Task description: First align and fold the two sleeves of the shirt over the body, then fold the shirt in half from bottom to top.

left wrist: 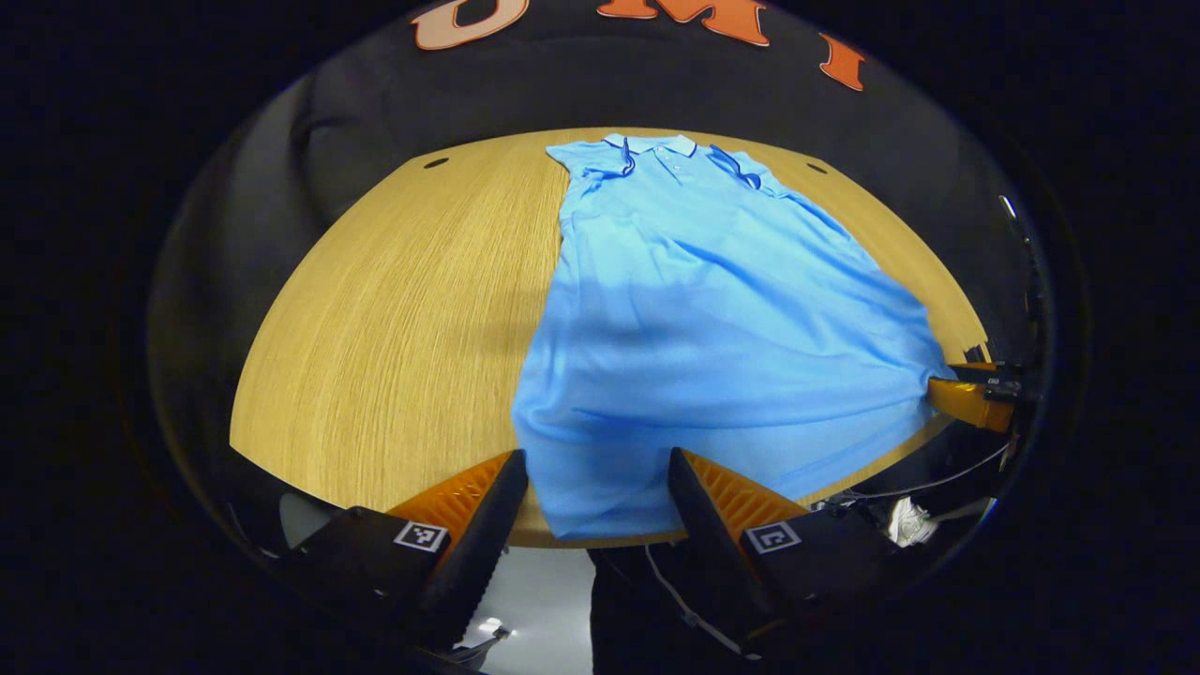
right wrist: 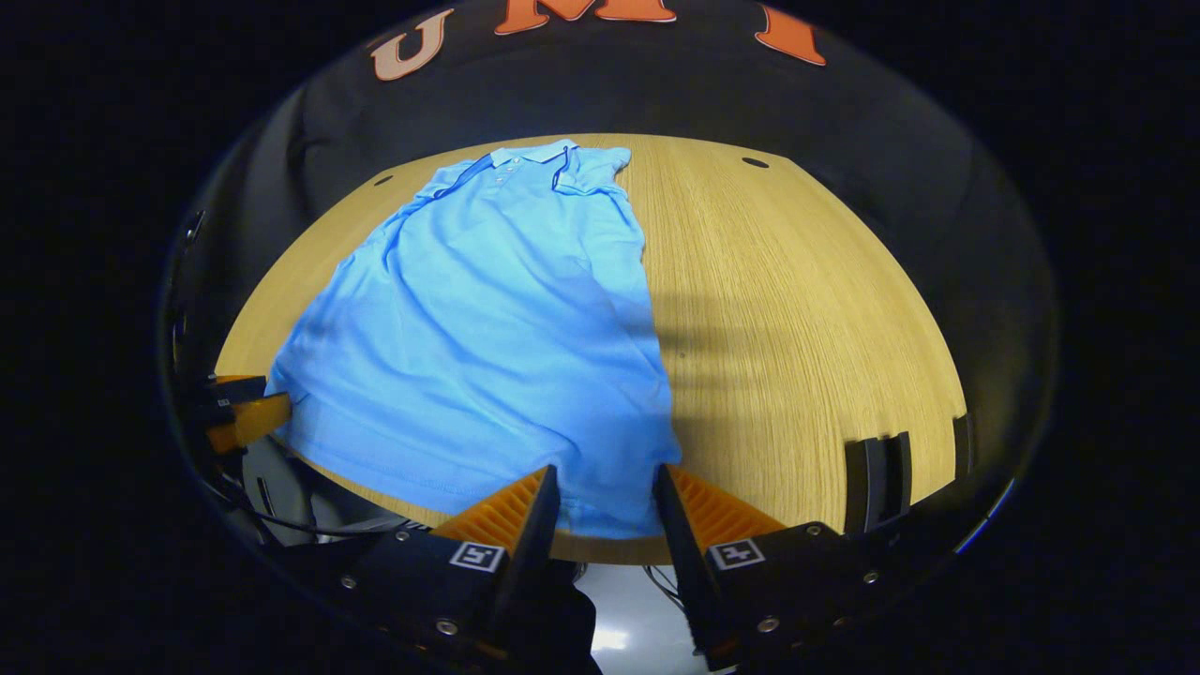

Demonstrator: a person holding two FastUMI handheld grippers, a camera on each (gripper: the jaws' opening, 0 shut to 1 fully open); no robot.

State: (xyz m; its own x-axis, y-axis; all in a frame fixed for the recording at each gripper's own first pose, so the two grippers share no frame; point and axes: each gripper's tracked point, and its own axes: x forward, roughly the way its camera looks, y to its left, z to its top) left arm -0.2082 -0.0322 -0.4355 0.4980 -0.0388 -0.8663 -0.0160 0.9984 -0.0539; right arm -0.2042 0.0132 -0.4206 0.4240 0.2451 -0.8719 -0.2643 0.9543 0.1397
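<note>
1. The tabletop (left wrist: 394,309) is pale wood with a straight grain, ringed by a black cloth wall; a pale floor shows below its near edge.
2. A blue shirt (left wrist: 694,319) lies flat on it, collar toward the far side and hem at the near edge, both sleeves already folded in over the body.
3. In the left gripper view the left tongs (left wrist: 597,478) stand wide, with the shirt's near left hem corner lying between the two fingers (neither visibly pressing it).
4. In the right gripper view the right tongs (right wrist: 606,487) are set narrower, with the near right hem corner between the fingers; whether they pinch the cloth I cannot tell.
5. The left gripper view also catches the right tongs at the shirt's far hem corner, plus cables and a white shoe (left wrist: 907,521) below the edge; the right gripper view adds a dark clamp (right wrist: 877,483) on the near rim.
6. Each tool body carries small square black-and-white markers; nothing readable.
</note>
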